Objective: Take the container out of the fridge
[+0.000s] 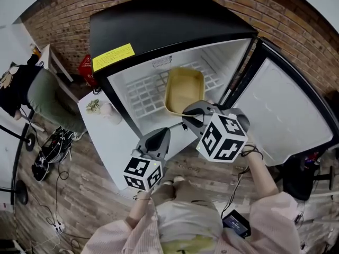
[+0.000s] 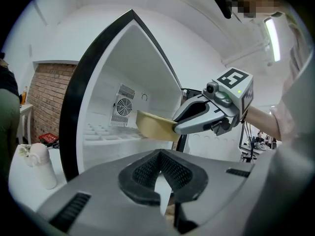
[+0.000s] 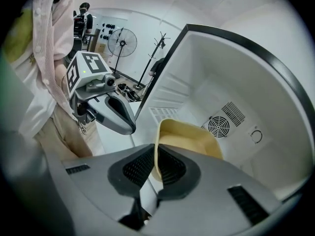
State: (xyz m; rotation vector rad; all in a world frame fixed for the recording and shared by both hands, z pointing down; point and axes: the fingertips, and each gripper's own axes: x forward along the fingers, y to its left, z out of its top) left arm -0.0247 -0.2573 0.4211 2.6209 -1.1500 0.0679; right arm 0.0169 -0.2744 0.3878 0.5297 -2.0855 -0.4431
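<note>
A tan, tray-like container [image 1: 184, 89] sits on the white wire shelf [image 1: 142, 95] inside the open fridge [image 1: 169, 20]. My right gripper [image 1: 192, 111] is shut on the container's near rim; in the right gripper view the rim [image 3: 158, 146] runs between the pads of that gripper [image 3: 156, 149]. The left gripper view shows the container [image 2: 151, 126] sticking out from the right gripper [image 2: 176, 127]. My left gripper [image 1: 161, 135] hangs in front of the fridge, left of the container and apart from it. Its jaws [image 2: 160, 151] are shut with nothing between them.
The fridge door [image 1: 288, 115] stands swung open at the right. Left of the fridge, a white table [image 1: 108, 136] carries a small white bottle [image 1: 110, 110]. Cables and a power strip [image 1: 55, 226] lie on the wooden floor. A fan grille [image 3: 217, 126] is on the fridge's back wall.
</note>
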